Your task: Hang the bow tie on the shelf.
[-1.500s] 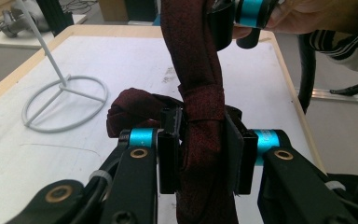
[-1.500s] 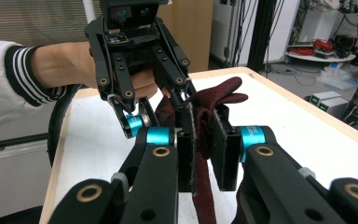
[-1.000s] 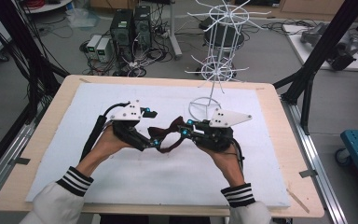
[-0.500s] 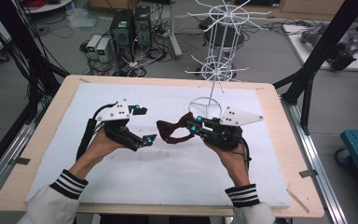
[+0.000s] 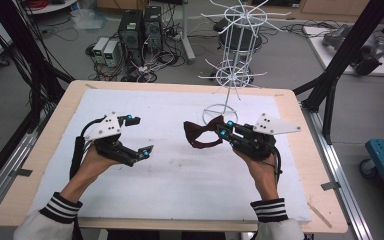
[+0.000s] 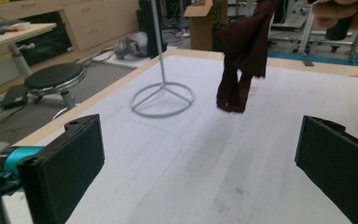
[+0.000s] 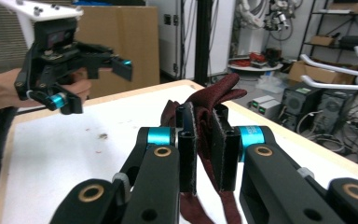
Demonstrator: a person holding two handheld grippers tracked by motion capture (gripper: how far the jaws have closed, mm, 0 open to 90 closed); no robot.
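R gripper [image 5: 223, 132] is clamped on a dark red bow tie [image 5: 200, 134], jaws nearly together w/ the cloth pinched between the pads. In the R gripper view the fabric [image 7: 205, 126] runs up between the jaws and hangs below them too. The tie is held above the counter [image 5: 180, 175], just in front of the white wire rack [image 5: 234, 65], by the rack's ring base, a bit to its left. It doesn't touch the rack.

L gripper [image 5: 142, 135] is well to the left of the rack, apart from the tie. Its jaws have just been opening and now stand wide, w/ nothing between them. L gripper view: tie [image 6: 242, 60] dangles ahead, just right of the rack's base ring [image 6: 162, 99], lower end just over the white mat.
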